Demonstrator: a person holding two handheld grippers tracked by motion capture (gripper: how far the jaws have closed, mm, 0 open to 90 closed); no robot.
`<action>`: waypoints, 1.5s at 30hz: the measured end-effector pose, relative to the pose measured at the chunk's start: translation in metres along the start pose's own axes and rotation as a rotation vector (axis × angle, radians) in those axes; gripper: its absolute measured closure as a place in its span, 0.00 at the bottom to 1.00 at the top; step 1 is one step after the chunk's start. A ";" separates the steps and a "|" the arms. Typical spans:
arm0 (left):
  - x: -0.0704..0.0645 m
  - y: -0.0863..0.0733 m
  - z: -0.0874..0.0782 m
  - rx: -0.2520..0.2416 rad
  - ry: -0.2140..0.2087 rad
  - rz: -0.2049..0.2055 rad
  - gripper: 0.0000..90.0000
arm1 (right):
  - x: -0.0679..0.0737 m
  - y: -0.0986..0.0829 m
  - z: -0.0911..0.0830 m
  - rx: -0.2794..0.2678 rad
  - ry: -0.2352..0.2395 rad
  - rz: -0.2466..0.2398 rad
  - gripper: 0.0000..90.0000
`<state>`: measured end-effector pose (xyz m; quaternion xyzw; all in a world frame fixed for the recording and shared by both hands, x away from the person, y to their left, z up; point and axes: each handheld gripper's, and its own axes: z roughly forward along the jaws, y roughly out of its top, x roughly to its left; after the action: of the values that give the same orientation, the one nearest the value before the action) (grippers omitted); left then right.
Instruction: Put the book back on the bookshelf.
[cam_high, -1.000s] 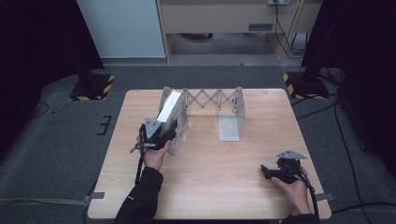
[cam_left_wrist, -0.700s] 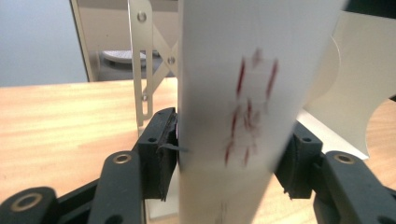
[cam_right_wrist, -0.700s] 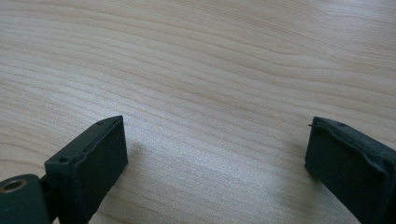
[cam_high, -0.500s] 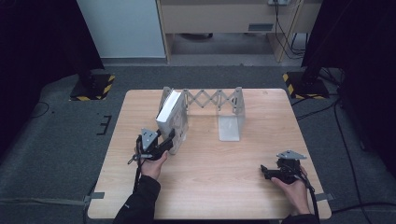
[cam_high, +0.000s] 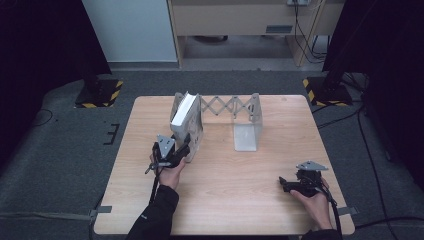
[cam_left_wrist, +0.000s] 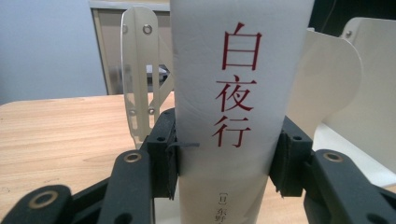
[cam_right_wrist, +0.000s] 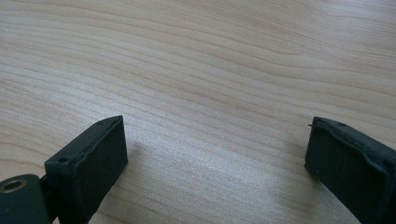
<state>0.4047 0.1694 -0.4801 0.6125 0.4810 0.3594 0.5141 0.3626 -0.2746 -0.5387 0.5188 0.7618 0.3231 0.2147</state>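
Note:
A thick white book (cam_high: 184, 119) stands upright at the left end of a white extendable book rack (cam_high: 229, 106), leaning slightly against its left plate. The spine (cam_left_wrist: 238, 79) carries red characters. My left gripper (cam_high: 185, 150) is at the book's near edge, low down; in the left gripper view its two black pads (cam_left_wrist: 163, 154) press on either side of the spine, so it is shut on the book. My right gripper (cam_high: 285, 183) rests low over the table's front right, far from the book. Its jaws (cam_right_wrist: 217, 149) stand wide apart over bare wood with nothing between them.
The rack's right end plate (cam_high: 247, 131) stands apart from the book with a gap between them. The wooden table (cam_high: 225, 200) sits on grey carpet. Beyond its far edge stand a cabinet (cam_high: 250, 20) and two stand bases with yellow-black stripes (cam_high: 100, 92).
The left hand slid a little toward the near edge, then came forward again at the book. The book and the right gripper have hardly moved.

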 end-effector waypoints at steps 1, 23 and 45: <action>-0.001 0.000 0.002 -0.004 0.005 -0.001 0.57 | 0.000 0.000 0.000 0.000 0.000 0.000 0.07; 0.004 -0.014 -0.010 0.092 -0.053 0.005 0.58 | 0.000 0.000 0.000 0.001 0.003 -0.005 0.07; -0.015 -0.016 0.013 0.074 -0.016 -0.039 0.57 | 0.000 0.000 0.000 0.000 0.001 0.000 0.07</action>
<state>0.4092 0.1515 -0.4974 0.6244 0.5016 0.3262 0.5021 0.3627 -0.2743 -0.5387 0.5184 0.7620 0.3235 0.2143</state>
